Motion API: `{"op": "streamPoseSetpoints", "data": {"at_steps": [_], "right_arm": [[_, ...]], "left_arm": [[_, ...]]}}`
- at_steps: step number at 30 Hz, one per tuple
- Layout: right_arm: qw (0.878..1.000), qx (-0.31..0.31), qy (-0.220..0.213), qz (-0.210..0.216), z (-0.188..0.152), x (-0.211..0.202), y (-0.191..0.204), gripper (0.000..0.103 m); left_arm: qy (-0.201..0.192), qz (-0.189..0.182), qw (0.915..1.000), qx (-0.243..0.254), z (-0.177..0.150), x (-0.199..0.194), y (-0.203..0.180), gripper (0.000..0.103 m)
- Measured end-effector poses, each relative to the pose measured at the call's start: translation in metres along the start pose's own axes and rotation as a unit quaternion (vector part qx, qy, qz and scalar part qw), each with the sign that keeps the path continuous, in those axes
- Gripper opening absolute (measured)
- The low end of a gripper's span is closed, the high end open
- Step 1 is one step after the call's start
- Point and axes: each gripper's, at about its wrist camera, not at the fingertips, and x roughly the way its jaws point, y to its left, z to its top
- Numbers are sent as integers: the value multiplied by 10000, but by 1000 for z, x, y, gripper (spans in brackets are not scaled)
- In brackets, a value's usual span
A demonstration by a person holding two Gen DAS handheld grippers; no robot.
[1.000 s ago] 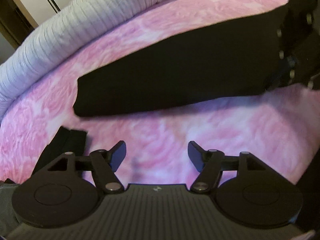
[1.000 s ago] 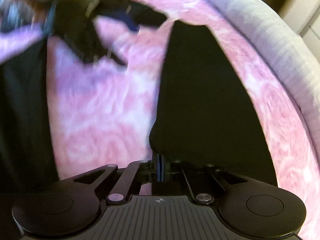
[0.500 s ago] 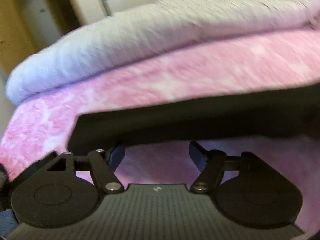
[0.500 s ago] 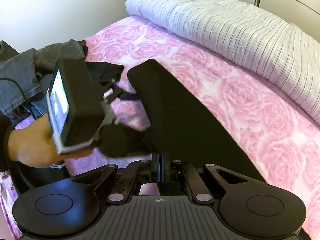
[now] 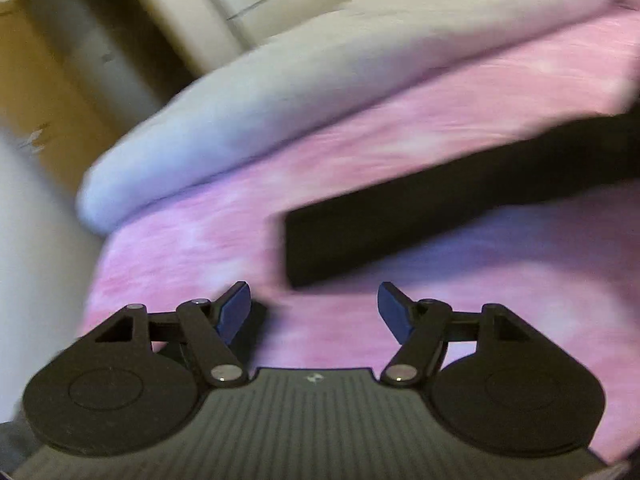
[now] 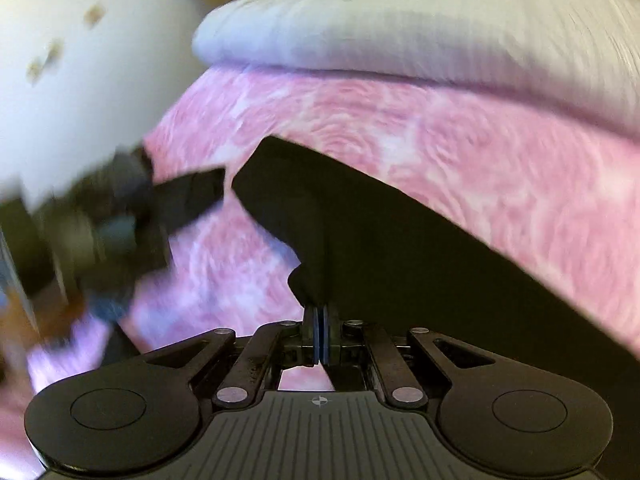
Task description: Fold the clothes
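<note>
One black garment (image 6: pixel 400 264), a long folded strip, lies across the pink bed sheet (image 6: pixel 460 148). We judge a fold is mid-carry: the right gripper (image 6: pixel 321 332) has its jaws clamped on the near end. The left gripper (image 5: pixel 314 308), jaws wide and empty, sits at seven o'clock of the far corner; next it should pinch there. One white quilt (image 5: pixel 280 92) beyond.

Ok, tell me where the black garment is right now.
The black garment lies stretched across the pink rose bedsheet, below the white duvet; its near end is pinched in the shut right gripper.
</note>
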Motion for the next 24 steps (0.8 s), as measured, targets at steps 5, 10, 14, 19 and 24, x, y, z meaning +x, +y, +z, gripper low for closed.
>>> {"op": "streamPoseSetpoints", "data": {"at_steps": [5, 10, 14, 19, 24], "right_arm": [[9986, 422, 101, 306, 10, -11, -15, 1], [9985, 315, 230, 379, 18, -14, -18, 1], [9991, 43, 275, 330, 21, -10, -15, 1], [9991, -92, 224, 339, 19, -8, -7, 1], [9982, -560, 191, 102, 15, -7, 9, 2]], "left_arm": [[-486, -385, 9977, -263, 23, -7, -76, 68], [-983, 349, 9936, -438, 45, 8, -94, 68], [-1291, 910, 9874, -130, 48, 19, -71, 74], [-1415, 527, 9873, 495, 41, 22, -33, 56], [-1358, 536, 9765, 1583, 22, -9, -24, 44]]}}
